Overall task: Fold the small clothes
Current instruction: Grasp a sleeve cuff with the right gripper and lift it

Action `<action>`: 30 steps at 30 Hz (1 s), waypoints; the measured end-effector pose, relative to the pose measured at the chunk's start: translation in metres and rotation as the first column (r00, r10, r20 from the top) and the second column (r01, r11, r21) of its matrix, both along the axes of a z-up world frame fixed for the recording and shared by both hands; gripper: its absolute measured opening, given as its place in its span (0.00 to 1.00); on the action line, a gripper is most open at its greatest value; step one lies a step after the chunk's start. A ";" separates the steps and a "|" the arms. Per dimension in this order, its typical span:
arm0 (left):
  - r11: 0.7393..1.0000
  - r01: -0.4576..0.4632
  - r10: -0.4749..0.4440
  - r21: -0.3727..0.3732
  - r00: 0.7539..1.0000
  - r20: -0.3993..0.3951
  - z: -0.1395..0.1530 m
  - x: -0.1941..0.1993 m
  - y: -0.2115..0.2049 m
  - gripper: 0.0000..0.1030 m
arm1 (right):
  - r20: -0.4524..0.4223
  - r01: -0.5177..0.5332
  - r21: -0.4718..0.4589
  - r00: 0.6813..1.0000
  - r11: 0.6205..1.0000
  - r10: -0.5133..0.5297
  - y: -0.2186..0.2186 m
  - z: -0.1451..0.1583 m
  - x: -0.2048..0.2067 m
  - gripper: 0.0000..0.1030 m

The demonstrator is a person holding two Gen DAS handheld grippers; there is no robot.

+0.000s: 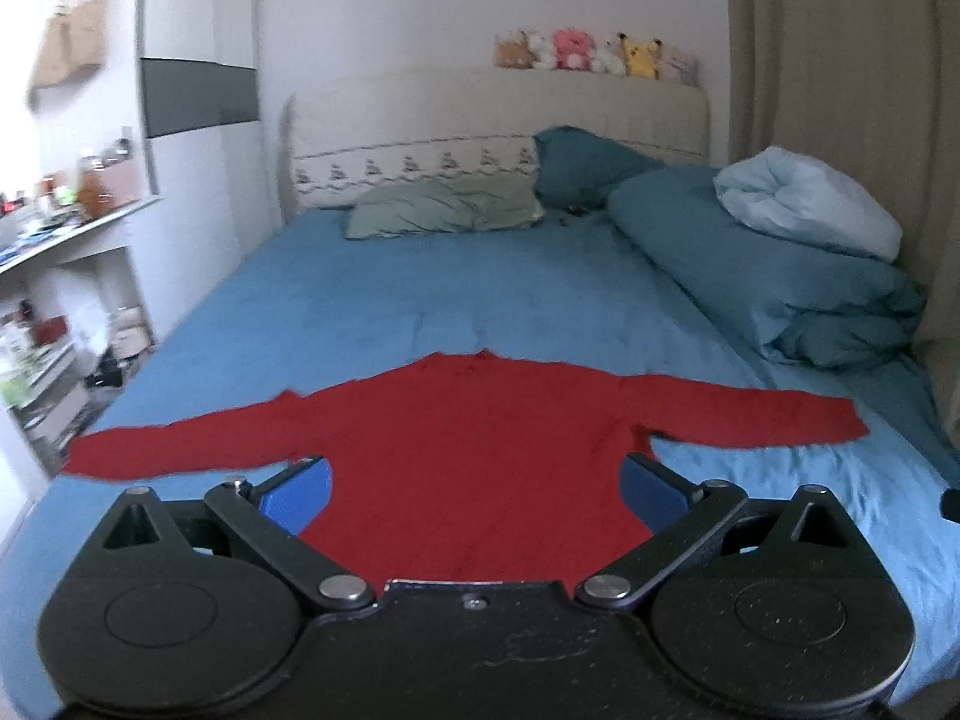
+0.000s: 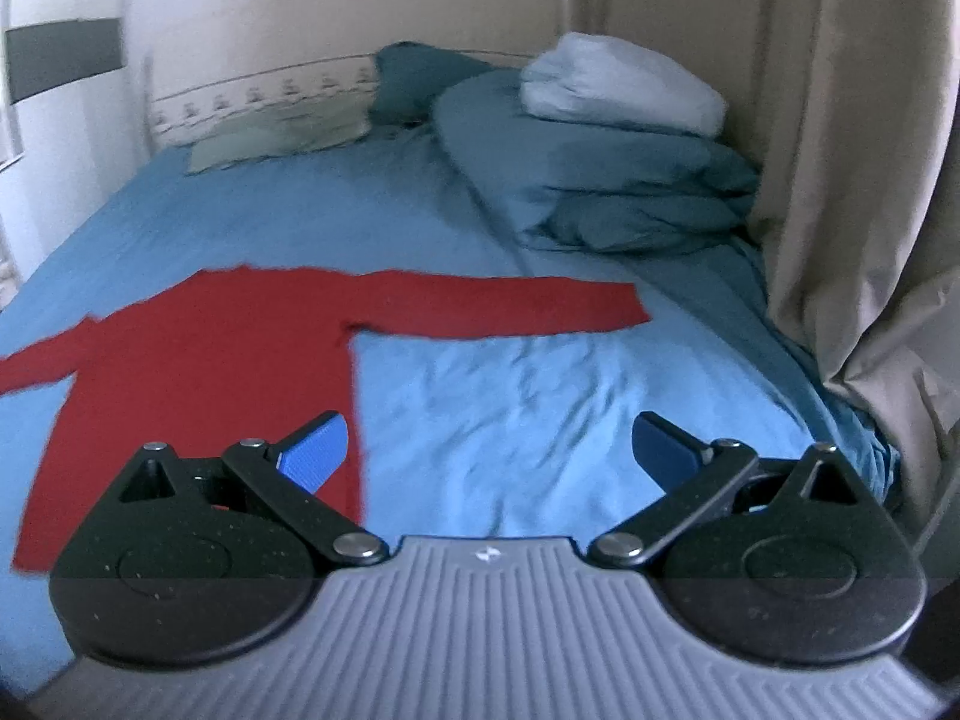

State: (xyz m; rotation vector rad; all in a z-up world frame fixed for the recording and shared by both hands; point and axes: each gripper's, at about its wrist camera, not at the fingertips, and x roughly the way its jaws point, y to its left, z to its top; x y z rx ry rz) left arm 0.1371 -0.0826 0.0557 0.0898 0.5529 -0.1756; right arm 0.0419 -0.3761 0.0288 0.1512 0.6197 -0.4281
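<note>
Gaping left tongs [image 1: 477, 489] over red sweater [image 1: 456, 420], both sleeves visible; right tongs [image 2: 489, 450] likewise spread, one cuff.

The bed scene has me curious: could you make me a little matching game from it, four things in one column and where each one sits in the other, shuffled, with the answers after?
Things:
1. red sweater
2. plush toys
3. pale blue bundle
4. green pillow

Places:
A. on top of the folded teal duvet
B. lined up along the top of the headboard
C. spread flat on the near part of the blue sheet, sleeves out
D. lying at the head of the bed, below the headboard

Pairs: 1-C, 2-B, 3-A, 4-D
</note>
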 end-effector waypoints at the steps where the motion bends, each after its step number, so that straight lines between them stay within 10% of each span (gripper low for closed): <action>1: 1.000 0.003 -0.003 0.010 1.000 -0.005 -0.005 0.021 -0.008 1.00 | -0.003 0.020 0.014 1.000 1.000 -0.020 -0.016 -0.007 0.016 1.00; 15: 0.995 0.100 -0.103 -0.025 0.980 -0.172 -0.134 0.299 -0.107 1.00 | -0.003 0.327 0.170 0.943 0.930 -0.331 -0.171 -0.172 0.209 1.00; 30: 0.985 0.141 -0.092 0.100 0.916 -0.391 -0.238 0.395 -0.187 1.00 | -0.048 0.466 0.168 0.884 0.869 -0.465 -0.260 -0.247 0.298 0.94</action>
